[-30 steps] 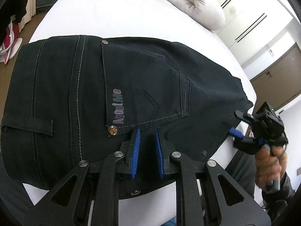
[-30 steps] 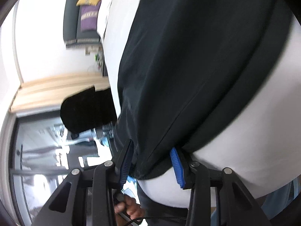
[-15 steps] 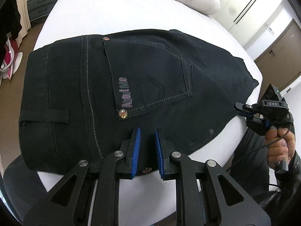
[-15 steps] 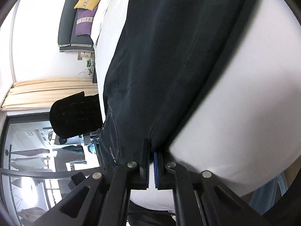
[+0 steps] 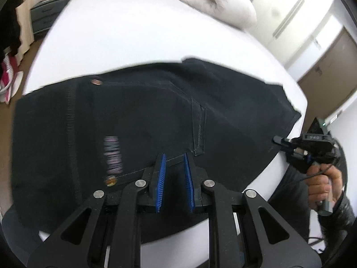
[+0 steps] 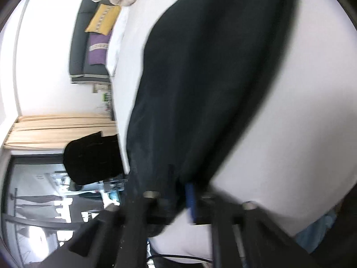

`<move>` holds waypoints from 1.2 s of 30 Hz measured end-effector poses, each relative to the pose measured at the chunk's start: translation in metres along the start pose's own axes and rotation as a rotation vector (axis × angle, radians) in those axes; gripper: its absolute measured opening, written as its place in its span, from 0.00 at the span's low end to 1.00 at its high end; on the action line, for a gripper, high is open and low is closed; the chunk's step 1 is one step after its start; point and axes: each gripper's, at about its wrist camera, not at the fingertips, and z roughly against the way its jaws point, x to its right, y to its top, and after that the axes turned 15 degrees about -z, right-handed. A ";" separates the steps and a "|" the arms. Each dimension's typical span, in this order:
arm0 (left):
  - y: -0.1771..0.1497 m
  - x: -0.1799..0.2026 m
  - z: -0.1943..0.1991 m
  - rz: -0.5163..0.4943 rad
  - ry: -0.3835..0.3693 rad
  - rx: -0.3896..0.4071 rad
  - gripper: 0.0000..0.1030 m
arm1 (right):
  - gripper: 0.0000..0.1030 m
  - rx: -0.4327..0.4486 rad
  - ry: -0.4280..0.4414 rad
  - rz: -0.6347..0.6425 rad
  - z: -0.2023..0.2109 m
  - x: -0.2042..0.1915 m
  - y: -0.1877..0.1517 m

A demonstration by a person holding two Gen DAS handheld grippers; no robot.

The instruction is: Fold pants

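Note:
Black pants [image 5: 145,120] lie spread on the white bed [image 5: 133,33], back pocket up. My left gripper [image 5: 175,178] sits at the near edge of the pants, its blue pads [image 5: 161,178] set narrowly with dark cloth between them. In the same view my right gripper [image 5: 280,141], held in a hand [image 5: 323,183], pinches the right end of the pants. The right wrist view is blurred; the right gripper [image 6: 183,192] is shut on the edge of the pants [image 6: 212,78], one blue pad [image 6: 190,201] showing.
A folded beige duvet [image 5: 214,2] lies at the far end of the bed. Wardrobe doors [image 5: 290,17] stand to the right, a grey nightstand [image 5: 44,11] to the left. A sofa with yellow and purple cushions [image 6: 98,35] and curtains [image 6: 62,129] show in the right wrist view.
The right gripper's jaws closed on the edge of the pants. Both grippers moved and the pants shifted on the bed; more bare sheet now shows beyond them.

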 end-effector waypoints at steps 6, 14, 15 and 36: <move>-0.008 -0.005 -0.020 0.036 -0.047 -0.022 0.15 | 0.09 -0.016 -0.024 0.061 0.010 -0.005 -0.008; -0.020 -0.018 -0.018 0.058 -0.072 0.003 0.15 | 0.59 0.164 -0.236 0.327 0.069 -0.089 0.016; -0.022 -0.022 -0.017 0.061 -0.076 0.006 0.15 | 0.57 0.167 -0.238 0.371 0.069 -0.102 0.019; -0.032 -0.038 -0.011 0.077 -0.087 0.027 0.15 | 0.10 0.350 -0.288 0.344 -0.031 -0.140 0.157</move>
